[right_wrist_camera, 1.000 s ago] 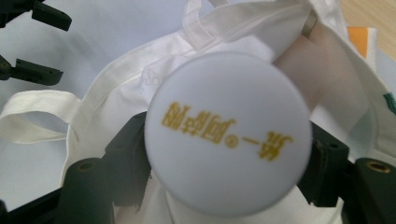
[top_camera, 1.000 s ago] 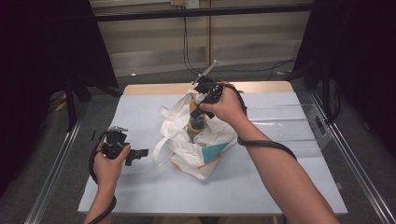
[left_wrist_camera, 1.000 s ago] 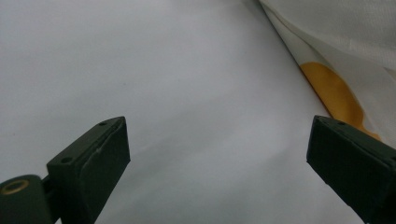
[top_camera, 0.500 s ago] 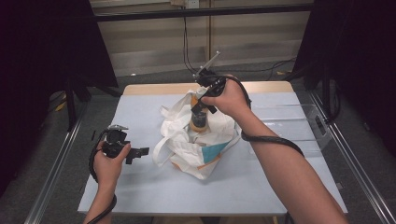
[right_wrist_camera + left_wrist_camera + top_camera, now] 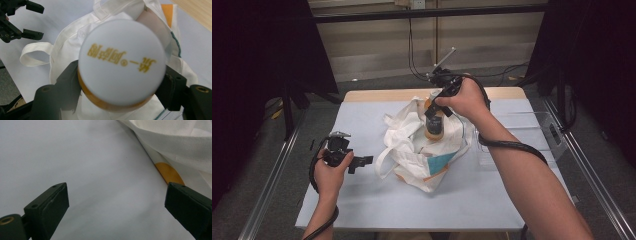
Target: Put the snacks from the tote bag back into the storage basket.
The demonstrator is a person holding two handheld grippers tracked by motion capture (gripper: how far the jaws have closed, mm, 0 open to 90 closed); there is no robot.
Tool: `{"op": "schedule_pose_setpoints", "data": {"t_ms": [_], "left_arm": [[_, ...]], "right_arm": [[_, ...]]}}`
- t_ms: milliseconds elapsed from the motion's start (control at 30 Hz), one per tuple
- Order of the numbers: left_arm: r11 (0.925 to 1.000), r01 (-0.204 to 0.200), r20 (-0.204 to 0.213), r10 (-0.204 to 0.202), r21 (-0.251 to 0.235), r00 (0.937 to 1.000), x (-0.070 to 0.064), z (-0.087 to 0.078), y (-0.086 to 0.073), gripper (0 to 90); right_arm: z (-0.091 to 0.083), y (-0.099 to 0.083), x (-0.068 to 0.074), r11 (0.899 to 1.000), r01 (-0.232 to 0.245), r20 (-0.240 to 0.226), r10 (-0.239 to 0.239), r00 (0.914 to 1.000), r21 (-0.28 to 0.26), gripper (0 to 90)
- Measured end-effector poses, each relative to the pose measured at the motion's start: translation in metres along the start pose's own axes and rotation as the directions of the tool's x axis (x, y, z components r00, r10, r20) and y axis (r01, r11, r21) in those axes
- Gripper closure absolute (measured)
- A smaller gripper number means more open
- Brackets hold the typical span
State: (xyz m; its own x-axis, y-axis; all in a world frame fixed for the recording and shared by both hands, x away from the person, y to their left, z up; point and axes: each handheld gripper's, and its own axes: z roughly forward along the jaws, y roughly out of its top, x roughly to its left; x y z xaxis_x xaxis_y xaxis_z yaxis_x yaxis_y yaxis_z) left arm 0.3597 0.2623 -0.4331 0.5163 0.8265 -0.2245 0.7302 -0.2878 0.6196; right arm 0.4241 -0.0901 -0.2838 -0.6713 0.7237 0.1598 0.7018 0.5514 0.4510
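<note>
Right gripper [image 5: 435, 116] clamping an orange plastic bottle with a white round cap [image 5: 434, 125], jaws pressing either side just under the cap. Holding that bottle upright above the open mouth of a white cloth tote bag with orange and teal print [image 5: 422, 155], the lower part of the bottle sitting against the bag's folds. From the right gripper view, cap [image 5: 122, 61] facing straight at the camera, gold lettering across it, bag [image 5: 67, 60] spreading beneath, one loop handle lying flat on the pale grey table cover [image 5: 55, 22]. Left gripper [image 5: 362, 161] hovering low over the cover [image 5: 362, 205], just beside the bag's left edge, jaws standing wide apart and gripping nothing. From the left gripper view, bag's orange patch [image 5: 168, 173] showing near the right jaw, not touching.
</note>
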Motion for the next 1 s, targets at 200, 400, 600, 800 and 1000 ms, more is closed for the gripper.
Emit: {"op": "schedule_pose_setpoints", "data": {"t_ms": [200,400,600,800,1000], "left_arm": [[0.9999,-0.010,0.002,0.010,-0.002,0.9999,0.002,-0.001,0.004,5.2],[0.9997,-0.025,0.007,0.025,-0.006,0.9997,0.002,-0.001,0.007,5.0],[0.9995,-0.031,0.011,0.031,-0.004,0.9995,-0.001,-0.001,0.011,4.8],[0.9995,-0.031,0.012,0.031,0.006,0.9994,-0.001,-0.002,0.013,4.8],[0.9995,-0.033,0.005,0.033,0.003,0.9994,-0.004,-0.002,0.014,4.8]], "right_arm": [[-0.006,-0.003,-0.004,1.000,-0.019,0.005,0.019,0.9998,0.009,30.2],[-0.012,-0.005,-0.006,0.999,-0.020,0.010,0.020,0.9997,0.024,30.2],[-0.022,-0.006,-0.009,0.999,-0.023,0.013,0.023,0.9997,0.023,30.2],[-0.031,-0.005,-0.010,0.999,-0.022,0.016,0.022,0.9996,0.023,30.2],[-0.038,-0.006,-0.012,0.999,-0.038,0.024,0.037,0.9990,0.037,30.2]]}}
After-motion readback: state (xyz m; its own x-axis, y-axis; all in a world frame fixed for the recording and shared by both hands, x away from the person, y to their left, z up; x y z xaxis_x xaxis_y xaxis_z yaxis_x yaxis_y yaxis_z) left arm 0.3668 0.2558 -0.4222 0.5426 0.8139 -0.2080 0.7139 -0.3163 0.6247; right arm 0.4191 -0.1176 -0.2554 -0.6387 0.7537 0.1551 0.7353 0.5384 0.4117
